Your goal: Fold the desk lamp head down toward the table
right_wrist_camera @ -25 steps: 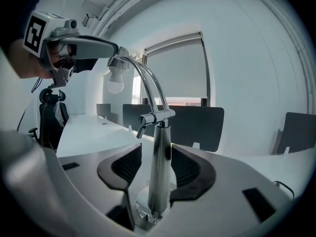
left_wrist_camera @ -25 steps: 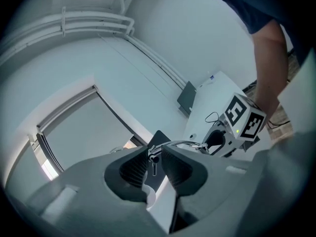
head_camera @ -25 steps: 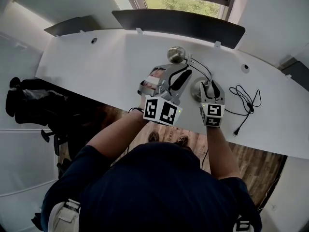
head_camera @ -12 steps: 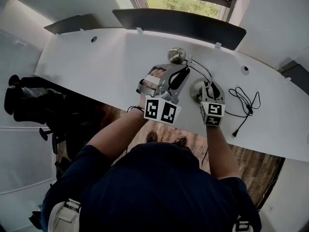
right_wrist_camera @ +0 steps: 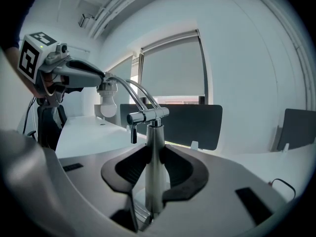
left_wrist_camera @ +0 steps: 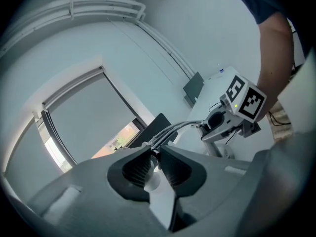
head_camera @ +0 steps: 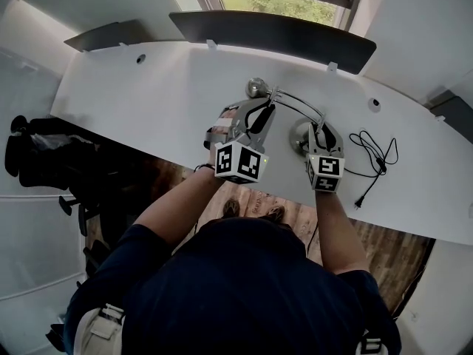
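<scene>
A chrome desk lamp stands on the white desk [head_camera: 148, 102]. Its round head [head_camera: 256, 87] is joined by thin curved rods [head_camera: 295, 103] to an upright post [right_wrist_camera: 154, 147] above the round base [head_camera: 299, 135]. My left gripper [head_camera: 260, 108] is shut on the rods just behind the head, and the white bulb [right_wrist_camera: 107, 105] hangs below its jaws. In the left gripper view the left gripper [left_wrist_camera: 155, 154] pinches those rods [left_wrist_camera: 175, 130]. My right gripper [head_camera: 319, 130] has just been closing, and in its own view the right gripper [right_wrist_camera: 154, 154] is shut on the post.
A black power cord [head_camera: 377, 157] with its plug lies on the desk right of the lamp. A dark divider panel [head_camera: 273, 32] runs along the desk's far edge under a window. A black chair [head_camera: 37, 154] stands at the left.
My left gripper has moved left and down, taking the lamp head with it, so the rods now stretch out flatter. The right gripper has stayed on the post.
</scene>
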A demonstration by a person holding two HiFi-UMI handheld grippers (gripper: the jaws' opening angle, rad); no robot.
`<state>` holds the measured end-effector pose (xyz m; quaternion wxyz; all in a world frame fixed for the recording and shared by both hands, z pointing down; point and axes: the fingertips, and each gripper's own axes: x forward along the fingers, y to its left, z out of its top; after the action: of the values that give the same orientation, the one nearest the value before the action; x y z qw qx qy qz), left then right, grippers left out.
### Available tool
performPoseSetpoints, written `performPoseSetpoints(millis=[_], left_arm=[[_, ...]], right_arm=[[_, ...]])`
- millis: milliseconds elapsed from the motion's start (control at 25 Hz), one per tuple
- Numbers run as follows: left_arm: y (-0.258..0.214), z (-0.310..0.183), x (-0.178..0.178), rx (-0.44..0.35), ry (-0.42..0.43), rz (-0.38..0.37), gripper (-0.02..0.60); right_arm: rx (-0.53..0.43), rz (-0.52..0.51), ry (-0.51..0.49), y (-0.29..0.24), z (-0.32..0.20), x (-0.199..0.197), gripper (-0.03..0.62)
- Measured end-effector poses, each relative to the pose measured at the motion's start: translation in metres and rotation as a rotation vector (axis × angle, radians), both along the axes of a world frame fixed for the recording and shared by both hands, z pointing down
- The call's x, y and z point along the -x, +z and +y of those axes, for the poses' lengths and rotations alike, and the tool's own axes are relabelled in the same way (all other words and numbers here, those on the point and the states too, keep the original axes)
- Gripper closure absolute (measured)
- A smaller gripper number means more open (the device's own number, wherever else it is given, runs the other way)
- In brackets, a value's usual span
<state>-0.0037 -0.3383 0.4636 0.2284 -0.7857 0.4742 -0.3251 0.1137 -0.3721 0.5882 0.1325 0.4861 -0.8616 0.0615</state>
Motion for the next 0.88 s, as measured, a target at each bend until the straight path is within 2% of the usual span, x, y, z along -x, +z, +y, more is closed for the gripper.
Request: performPoseSetpoints(millis=[440, 720, 880], left_arm=[[0.070, -0.008, 0.020, 0.193, -0.099, 0.134, 0.518], [0.111, -0.009, 0.013, 0.314, -0.090, 0.097, 0.509], [0.122, -0.007, 0.008, 0.367, -0.082, 0.107, 0.508]], right_arm=[[0.011, 0.020, -0.009, 0.002, 0.001, 0.003, 0.474], [0.015, 0.030, -0.010, 0.002, 0.001, 0.002, 0.474], [0.012, 0.028, -0.018, 0.001, 0.001, 0.004, 0.474]])
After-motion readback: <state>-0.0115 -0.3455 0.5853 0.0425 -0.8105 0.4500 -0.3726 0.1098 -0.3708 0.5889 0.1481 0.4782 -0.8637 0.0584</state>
